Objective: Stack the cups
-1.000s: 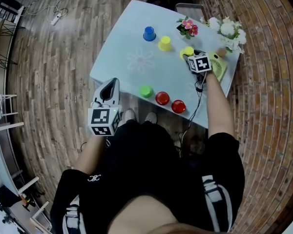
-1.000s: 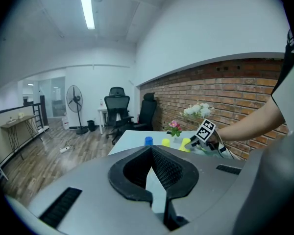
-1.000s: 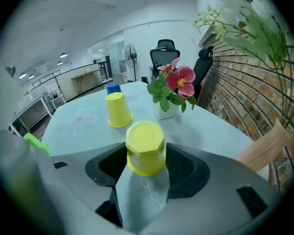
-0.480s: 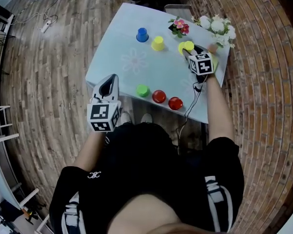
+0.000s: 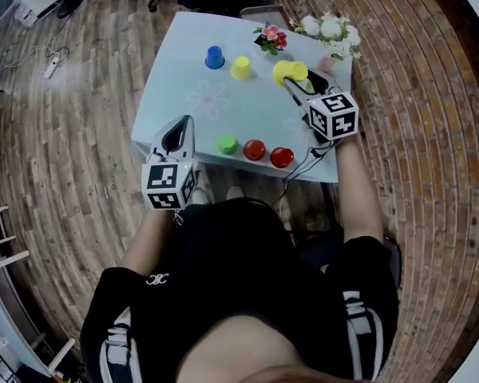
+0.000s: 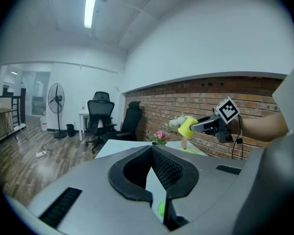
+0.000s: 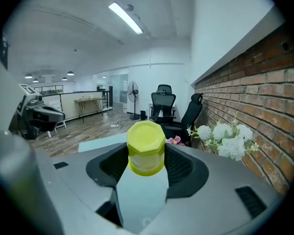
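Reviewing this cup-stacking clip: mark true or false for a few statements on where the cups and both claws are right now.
1. The right claw holds a yellow cup above the table. True; its jaws have just been closing, with the cup between them.
2. The left claw holds the green cup. False: it is empty; the green cup stands on the table.
3. Two red cups stand in a row with the green cup. True.
4. The blue cup sits stacked on the other yellow cup. False: they stand apart, side by side.
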`<state>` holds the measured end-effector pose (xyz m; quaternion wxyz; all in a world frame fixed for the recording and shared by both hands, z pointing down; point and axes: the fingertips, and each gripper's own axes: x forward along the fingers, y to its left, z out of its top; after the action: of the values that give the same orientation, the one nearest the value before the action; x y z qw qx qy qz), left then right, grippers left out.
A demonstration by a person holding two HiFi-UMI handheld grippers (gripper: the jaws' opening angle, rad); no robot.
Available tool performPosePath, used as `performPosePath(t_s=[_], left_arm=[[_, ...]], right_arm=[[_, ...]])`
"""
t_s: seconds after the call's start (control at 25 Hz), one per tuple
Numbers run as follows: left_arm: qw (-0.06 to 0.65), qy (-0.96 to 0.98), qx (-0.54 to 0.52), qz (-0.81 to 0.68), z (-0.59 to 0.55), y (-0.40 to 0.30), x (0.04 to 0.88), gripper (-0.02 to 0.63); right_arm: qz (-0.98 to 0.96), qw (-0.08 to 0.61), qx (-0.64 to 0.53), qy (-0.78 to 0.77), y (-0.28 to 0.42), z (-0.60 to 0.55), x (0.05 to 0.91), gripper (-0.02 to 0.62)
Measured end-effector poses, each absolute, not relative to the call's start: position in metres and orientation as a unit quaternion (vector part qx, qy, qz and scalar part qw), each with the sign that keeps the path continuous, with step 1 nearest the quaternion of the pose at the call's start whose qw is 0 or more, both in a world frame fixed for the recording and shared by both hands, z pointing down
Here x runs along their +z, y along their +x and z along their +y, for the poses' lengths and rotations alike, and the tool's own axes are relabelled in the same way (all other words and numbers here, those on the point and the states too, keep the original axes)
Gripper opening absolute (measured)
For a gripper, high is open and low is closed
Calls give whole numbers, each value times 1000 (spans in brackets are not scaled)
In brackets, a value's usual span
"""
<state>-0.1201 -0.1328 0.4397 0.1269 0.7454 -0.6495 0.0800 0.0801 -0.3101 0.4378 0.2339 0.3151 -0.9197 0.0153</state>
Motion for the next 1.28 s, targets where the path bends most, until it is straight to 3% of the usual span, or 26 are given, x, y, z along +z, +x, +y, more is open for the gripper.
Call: performPosePath(t_s=[0.44, 1.0, 1.28], left_arm=[[126, 775, 72, -615, -128, -112, 440, 3], [147, 766, 82, -620, -113, -130, 459, 3], [147, 765, 88, -620, -106, -132, 460, 3]], right_arm=[[-931, 243, 27, 272, 49, -206, 456, 227], [-911, 370, 30, 181, 22, -139, 567, 227], [-907, 388, 31, 164, 15, -130, 587, 229]])
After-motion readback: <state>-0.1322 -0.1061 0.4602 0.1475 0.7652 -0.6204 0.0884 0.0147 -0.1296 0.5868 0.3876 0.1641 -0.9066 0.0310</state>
